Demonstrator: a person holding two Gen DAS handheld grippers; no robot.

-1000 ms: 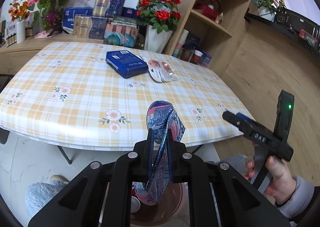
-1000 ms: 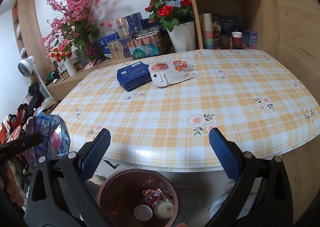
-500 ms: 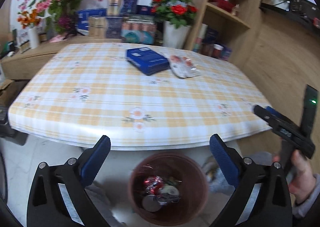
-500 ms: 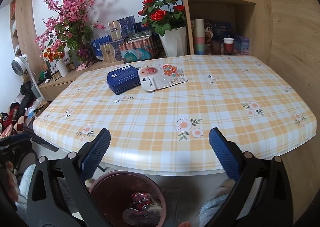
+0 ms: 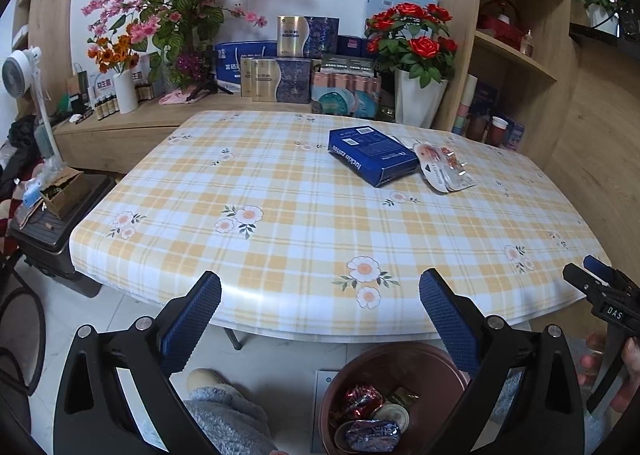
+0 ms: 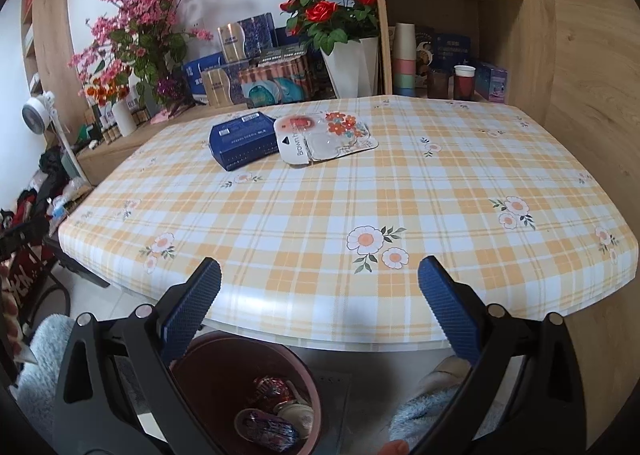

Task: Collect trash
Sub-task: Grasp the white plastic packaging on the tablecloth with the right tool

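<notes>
Below, both tools gape empty; the left tool (image 5: 320, 287) partly hides the bin (image 5: 340, 379).

Both tongs, left tongs (image 5: 320, 295) and right tongs (image 6: 319, 291), are black plastic frames with silver screws and blue textured pads (one marked "DAS"), above fuzzy grey-blue slippers (image 5: 228, 419).

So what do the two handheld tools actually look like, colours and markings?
Both match: black plastic arms with silver screw heads, ending in blue, textured pads. The left tool and right tool look identical up close. From the left camera, the right tool's body bears a white "DAS" label.
</notes>
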